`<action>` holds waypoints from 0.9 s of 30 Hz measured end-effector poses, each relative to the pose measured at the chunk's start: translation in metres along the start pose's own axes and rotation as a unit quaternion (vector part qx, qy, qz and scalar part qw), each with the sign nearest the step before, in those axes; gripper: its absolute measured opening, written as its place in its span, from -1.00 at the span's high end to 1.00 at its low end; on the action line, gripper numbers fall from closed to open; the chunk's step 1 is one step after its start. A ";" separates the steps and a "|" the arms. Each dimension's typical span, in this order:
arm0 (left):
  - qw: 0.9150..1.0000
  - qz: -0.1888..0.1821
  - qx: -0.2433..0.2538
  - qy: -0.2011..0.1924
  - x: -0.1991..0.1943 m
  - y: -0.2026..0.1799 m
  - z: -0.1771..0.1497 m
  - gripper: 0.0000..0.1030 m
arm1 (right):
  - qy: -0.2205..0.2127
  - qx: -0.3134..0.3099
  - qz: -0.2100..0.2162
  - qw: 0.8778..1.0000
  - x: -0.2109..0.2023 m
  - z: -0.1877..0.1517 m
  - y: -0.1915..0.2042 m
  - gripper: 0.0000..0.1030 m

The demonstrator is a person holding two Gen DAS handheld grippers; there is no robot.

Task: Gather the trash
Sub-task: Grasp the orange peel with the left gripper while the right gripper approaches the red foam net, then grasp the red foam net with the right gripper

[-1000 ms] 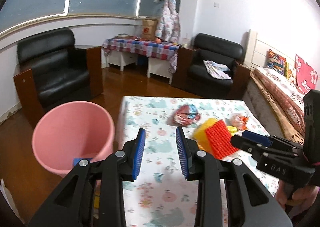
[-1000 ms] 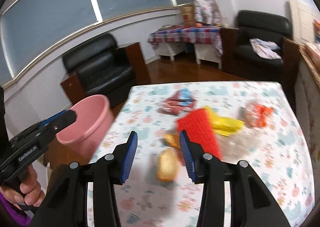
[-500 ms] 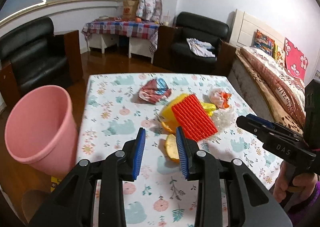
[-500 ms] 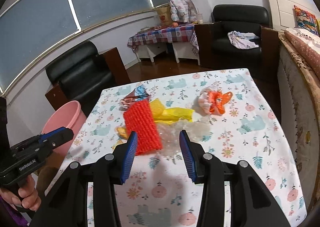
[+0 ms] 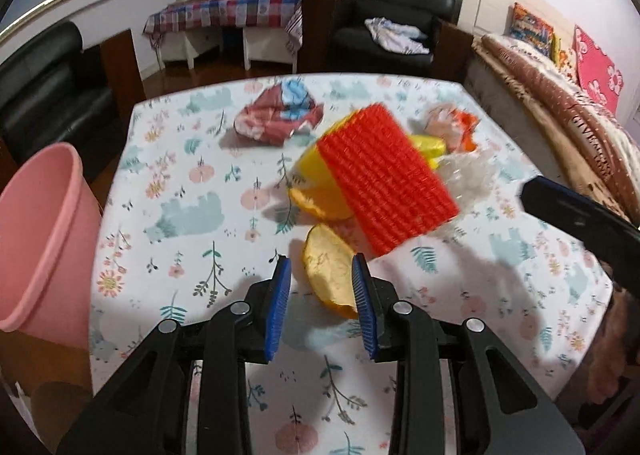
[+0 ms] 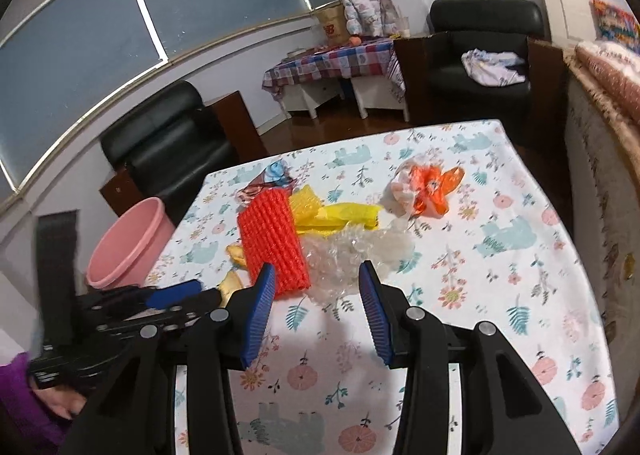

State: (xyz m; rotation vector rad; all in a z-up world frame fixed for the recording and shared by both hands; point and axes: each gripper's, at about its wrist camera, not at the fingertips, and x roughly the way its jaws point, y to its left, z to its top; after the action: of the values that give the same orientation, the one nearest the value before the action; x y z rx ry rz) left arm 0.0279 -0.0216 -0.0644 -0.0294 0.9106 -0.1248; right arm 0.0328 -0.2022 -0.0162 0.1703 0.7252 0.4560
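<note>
Our left gripper (image 5: 320, 287) has its jaws spread around the curled orange peel (image 5: 330, 275); our right gripper (image 6: 316, 291), jaws spread, faces crumpled clear plastic (image 6: 348, 255).

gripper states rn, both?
Left gripper: open, holding nothing, jaws around the orange peel.
Right gripper: open, holding nothing, before the clear plastic wrap.

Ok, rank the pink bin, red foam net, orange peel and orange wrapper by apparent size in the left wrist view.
1. pink bin, partly cut off by the frame
2. red foam net
3. orange peel, nearest the camera, so probably flattered
4. orange wrapper, farthest and blurred
</note>
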 end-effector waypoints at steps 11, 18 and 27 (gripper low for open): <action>1.000 -0.007 0.005 0.014 0.019 -0.009 -0.001 0.40 | 0.012 -0.001 0.015 1.000 0.008 -0.001 -0.002 0.16; 0.999 -0.016 0.027 0.013 0.016 -0.015 0.000 0.86 | 0.019 -0.008 0.019 1.000 0.019 0.009 0.006 0.16; 1.000 -0.016 0.021 -0.004 -0.014 0.010 0.000 0.87 | 0.022 -0.041 0.022 0.999 0.036 0.028 0.028 0.16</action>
State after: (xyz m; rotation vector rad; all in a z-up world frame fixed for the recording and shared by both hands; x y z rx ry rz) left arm 0.0203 -0.0102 -0.0535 -0.0060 0.9000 -0.1732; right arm 0.0660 -0.1601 -0.0083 0.0997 0.7462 0.5315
